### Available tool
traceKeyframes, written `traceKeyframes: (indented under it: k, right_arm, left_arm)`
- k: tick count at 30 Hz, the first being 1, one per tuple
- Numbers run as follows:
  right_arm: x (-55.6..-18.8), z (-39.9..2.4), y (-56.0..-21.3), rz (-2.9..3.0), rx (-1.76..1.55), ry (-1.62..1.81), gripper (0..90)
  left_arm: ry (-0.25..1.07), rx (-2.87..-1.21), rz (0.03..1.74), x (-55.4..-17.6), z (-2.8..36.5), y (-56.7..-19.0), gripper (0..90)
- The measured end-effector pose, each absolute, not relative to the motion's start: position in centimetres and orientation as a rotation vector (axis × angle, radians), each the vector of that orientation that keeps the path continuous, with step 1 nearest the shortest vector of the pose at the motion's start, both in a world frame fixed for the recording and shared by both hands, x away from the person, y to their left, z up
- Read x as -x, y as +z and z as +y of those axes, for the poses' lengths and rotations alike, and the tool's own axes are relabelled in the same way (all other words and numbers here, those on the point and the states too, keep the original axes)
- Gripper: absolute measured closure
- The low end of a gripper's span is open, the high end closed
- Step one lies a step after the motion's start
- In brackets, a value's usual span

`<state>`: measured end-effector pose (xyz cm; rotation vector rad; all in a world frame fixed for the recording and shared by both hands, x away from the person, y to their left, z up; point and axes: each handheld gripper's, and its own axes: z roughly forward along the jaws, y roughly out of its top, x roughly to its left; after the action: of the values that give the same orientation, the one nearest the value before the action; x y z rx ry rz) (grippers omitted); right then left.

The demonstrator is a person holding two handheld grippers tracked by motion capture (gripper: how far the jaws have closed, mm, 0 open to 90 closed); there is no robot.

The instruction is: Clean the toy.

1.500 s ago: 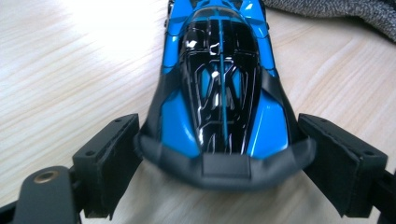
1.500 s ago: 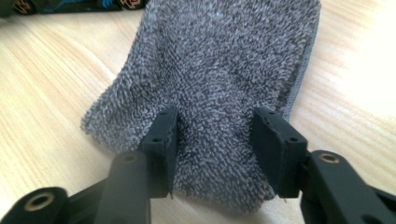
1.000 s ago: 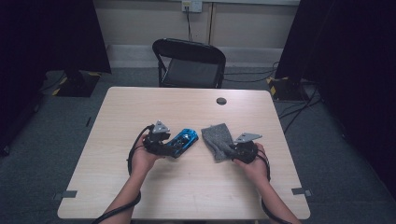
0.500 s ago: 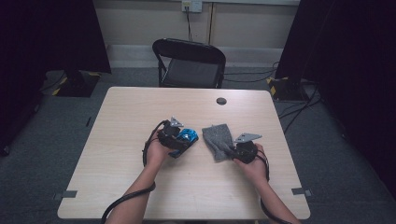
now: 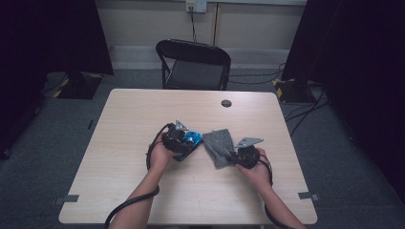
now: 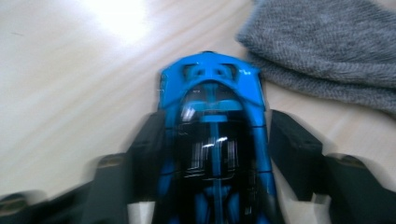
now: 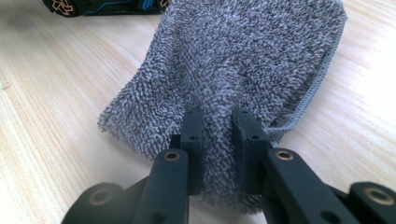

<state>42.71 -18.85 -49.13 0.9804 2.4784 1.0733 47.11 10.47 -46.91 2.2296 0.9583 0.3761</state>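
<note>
A blue and black toy car (image 5: 195, 139) sits mid-table, its nose toward a grey terry cloth (image 5: 217, 145) lying flat just to its right. My left gripper (image 5: 189, 143) reaches in from the left. In the left gripper view its jaws have just been closing and now press both flanks of the car (image 6: 212, 88). My right gripper (image 5: 232, 154) is at the cloth's near right corner. In the right gripper view its jaws (image 7: 218, 122) have just pinched shut on a fold of the cloth (image 7: 243, 56). The car's side (image 7: 107, 5) shows at the top left there.
The light wooden table (image 5: 143, 109) has a small black round cap (image 5: 226, 103) near its far edge. A black folding chair (image 5: 193, 64) stands behind it. Cables run along the floor at the right, and dark curtains flank both sides.
My left gripper slid right onto the blue car and its jaws narrowed around it. The right gripper stayed at the cloth's corner.
</note>
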Motion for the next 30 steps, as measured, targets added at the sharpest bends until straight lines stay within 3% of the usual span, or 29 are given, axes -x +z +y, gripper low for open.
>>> traceKeyframes:
  k: [9,13,19,22,30]
  right_arm:
    - [-42.75,-18.87,-49.18,2.482,-0.984,1.086,76.2]
    - [-42.69,-18.65,-49.16,2.488,-0.979,1.088,76.3]
    - [-42.65,-18.50,-49.10,2.502,-0.958,1.088,76.7]
    - [-42.60,-18.45,-49.09,2.504,-0.957,1.087,76.6]
    - [-42.63,-18.45,-49.11,2.505,-0.958,1.087,76.7]
  left_arm:
    - [0.343,-2.171,0.959,-47.27,11.00,-47.41,49.8]
    - [0.346,-2.207,0.919,-47.14,10.56,-47.42,38.4]
    - [0.365,-2.230,0.941,-47.34,10.23,-47.14,42.3]
    - [0.367,-2.209,0.954,-47.44,10.19,-47.37,37.9]
    - [0.361,-2.195,0.960,-47.72,10.34,-47.52,41.3]
